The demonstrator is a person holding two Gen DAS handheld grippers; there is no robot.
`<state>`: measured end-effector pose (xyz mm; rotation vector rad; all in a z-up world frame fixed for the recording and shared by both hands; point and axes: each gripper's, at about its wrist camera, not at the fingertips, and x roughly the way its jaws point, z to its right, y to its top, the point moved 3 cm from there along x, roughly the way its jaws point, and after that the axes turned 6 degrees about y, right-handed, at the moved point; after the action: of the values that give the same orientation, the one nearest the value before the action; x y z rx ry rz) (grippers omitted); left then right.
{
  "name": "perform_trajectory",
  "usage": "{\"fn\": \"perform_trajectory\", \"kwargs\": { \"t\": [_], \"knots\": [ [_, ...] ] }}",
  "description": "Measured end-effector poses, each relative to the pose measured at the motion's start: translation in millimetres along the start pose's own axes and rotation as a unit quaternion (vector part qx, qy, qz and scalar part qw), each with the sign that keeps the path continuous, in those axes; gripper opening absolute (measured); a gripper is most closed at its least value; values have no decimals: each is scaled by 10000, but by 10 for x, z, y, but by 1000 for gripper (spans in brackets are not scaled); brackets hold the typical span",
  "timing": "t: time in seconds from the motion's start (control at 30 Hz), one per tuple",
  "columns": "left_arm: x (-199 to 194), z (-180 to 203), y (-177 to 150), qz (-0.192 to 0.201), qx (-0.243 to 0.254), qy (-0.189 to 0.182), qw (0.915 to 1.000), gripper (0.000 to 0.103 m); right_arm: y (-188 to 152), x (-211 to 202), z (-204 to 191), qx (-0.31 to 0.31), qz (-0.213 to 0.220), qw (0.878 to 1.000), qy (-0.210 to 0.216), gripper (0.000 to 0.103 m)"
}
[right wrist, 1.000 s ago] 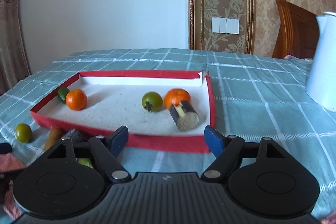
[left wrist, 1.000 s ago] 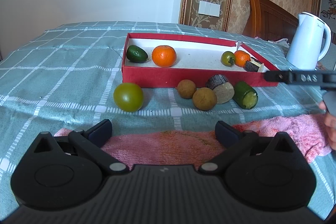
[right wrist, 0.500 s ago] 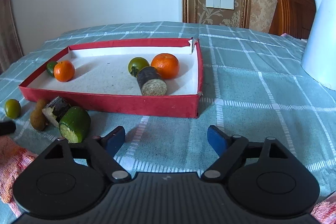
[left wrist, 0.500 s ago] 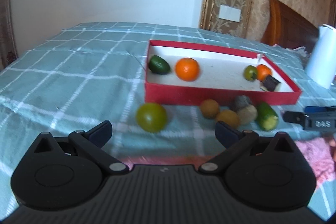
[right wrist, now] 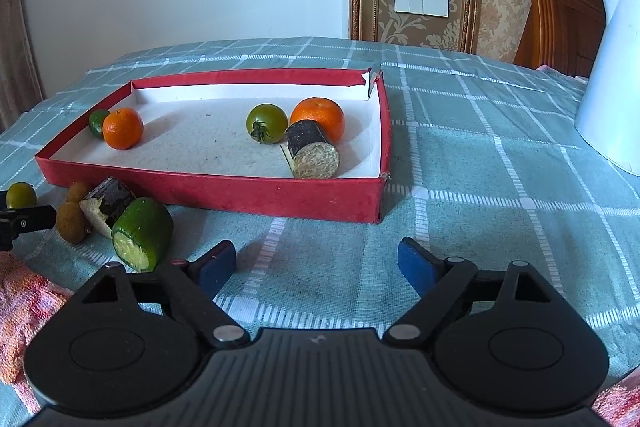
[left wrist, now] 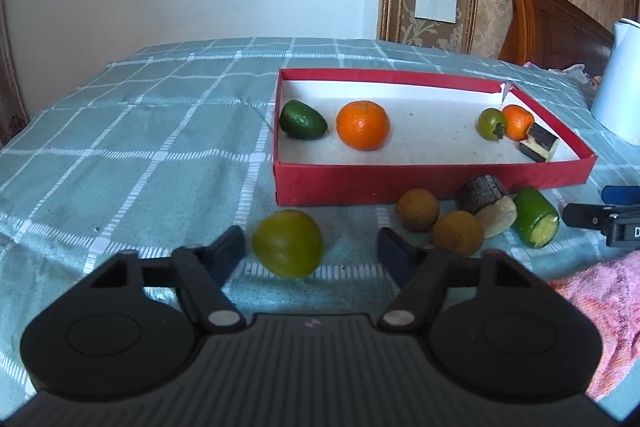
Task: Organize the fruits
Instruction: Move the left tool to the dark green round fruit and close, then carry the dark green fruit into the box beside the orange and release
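A red tray (left wrist: pixel 432 183) (right wrist: pixel 256 193) holds a dark green fruit (left wrist: pixel 303 120), two oranges (left wrist: pixel 363 125) (right wrist: pixel 318 117), a green tomato (right wrist: pixel 266 123) and a dark cut piece (right wrist: pixel 312 155). In front of it lie a yellow-green round fruit (left wrist: pixel 288 244), two brown fruits (left wrist: pixel 418 209) (left wrist: pixel 458 233), a dark cut piece (left wrist: pixel 482 189) and a green cut piece (left wrist: pixel 535 217) (right wrist: pixel 142 233). My left gripper (left wrist: pixel 312 253) is open around the yellow-green fruit, not touching it. My right gripper (right wrist: pixel 316 265) is open and empty over the cloth, right of the green piece.
A teal checked cloth (left wrist: pixel 140 155) covers the table. A white kettle (right wrist: pixel 612 79) stands at the right. A pink towel (left wrist: pixel 600 303) lies at the near edge. A wooden chair (right wrist: pixel 560 23) is behind the table.
My left gripper moved forward and left so its open fingers now flank the yellow-green fruit. My right gripper drew back and lowered toward the green cut piece.
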<state>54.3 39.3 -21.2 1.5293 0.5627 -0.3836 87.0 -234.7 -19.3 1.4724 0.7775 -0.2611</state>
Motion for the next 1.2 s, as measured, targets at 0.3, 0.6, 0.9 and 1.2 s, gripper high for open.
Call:
{"fn": "perform_trajectory", "kwargs": {
  "t": [0.3,0.6,0.9,1.2],
  "knots": [
    [-65,-41,-27,185,-9,89,9998,31,-3,0,-1,-2,-1,10000,-2,89],
    [-168,49,11,320,153,104,9993,31,-2,3,-4,-2,-2,10000,-4,89],
    [-212,185,384,642,287,-10,9975,31,-15,17,18,43,-45,10000,-54,98],
    [248,236,618,436,231,130,9987,31,-15,15,17,41,-46,10000,-56,98]
  ]
}}
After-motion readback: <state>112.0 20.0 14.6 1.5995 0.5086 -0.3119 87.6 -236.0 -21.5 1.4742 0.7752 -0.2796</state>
